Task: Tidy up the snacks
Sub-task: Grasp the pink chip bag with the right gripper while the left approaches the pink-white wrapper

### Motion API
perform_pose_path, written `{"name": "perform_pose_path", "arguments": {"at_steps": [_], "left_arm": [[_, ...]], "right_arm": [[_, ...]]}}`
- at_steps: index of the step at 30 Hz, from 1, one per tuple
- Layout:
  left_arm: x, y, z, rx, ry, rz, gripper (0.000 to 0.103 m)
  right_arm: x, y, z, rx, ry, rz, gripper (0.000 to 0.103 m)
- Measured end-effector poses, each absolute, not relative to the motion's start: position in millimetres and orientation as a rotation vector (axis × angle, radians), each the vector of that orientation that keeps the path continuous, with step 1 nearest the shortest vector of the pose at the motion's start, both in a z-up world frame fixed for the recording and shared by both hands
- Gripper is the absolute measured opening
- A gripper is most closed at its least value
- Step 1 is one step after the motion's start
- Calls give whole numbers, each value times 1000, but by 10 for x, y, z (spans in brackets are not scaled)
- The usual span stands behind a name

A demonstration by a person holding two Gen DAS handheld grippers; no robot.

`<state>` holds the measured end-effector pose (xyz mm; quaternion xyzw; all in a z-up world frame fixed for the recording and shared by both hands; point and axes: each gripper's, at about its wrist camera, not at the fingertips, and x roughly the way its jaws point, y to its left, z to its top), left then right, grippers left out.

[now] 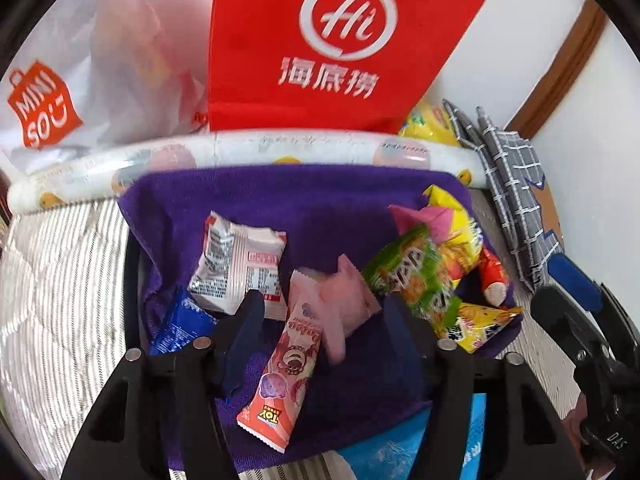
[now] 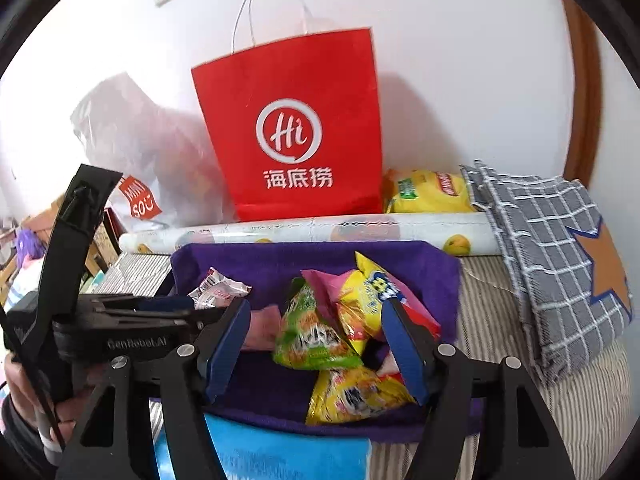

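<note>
**Both jaws apart over the purple snack bin**

Jaws of the left gripper (image 1: 320, 320) stand apart above the purple bin (image 1: 280, 196), and a pink Lotso snack bar (image 1: 280, 364) lies on the bin's floor between them, with no pad pressing on it. Jaws of the right gripper (image 2: 320, 344) are likewise apart, framing a heap of packets at the right of the bin without clamping any of them.

That heap holds a green packet (image 2: 312, 336) leaning against a yellow packet (image 2: 360, 300), with a second yellow packet (image 2: 352, 396) nearer the camera (a pink wrapper pokes out behind the green one). At the left of the bin lie a white and pink sachet (image 1: 236, 264) and, nearer, a blue packet (image 1: 180, 328) partly hidden by the left gripper's finger.

The bin sits on a striped cloth (image 1: 60, 300) that covers the surface. Just beyond its far rim lies a rolled printed sheet (image 2: 320, 232), and behind that stands a red paper bag (image 2: 296, 128) against the white wall. A white Miniso plastic bag (image 1: 80, 80) slumps to the left of the red one; a yellow crisp bag (image 2: 428, 192) and a grey checked cloth (image 2: 552, 248) lie to the right. A blue item (image 2: 280, 452) shows at the bin's near edge.
</note>
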<state>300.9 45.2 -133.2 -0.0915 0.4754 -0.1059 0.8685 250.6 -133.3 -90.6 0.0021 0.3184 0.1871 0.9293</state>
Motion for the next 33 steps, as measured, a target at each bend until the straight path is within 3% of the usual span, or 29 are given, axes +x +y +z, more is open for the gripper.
{"name": "perform_pose_path", "arguments": {"at_steps": [4,25,33], "left_arm": [[2930,432,-1176,-199,966,-230,72],[2417,300,-536,-182,870,-319,73],[2135,418,-694,-150,885,-307,74]], "right_arm": [[2282,-1438,-880,-27,642,306,66],[1297,-1793,-1355,55,805,292,67],[1170,-1671,-1652,84,900,288,69]]}}
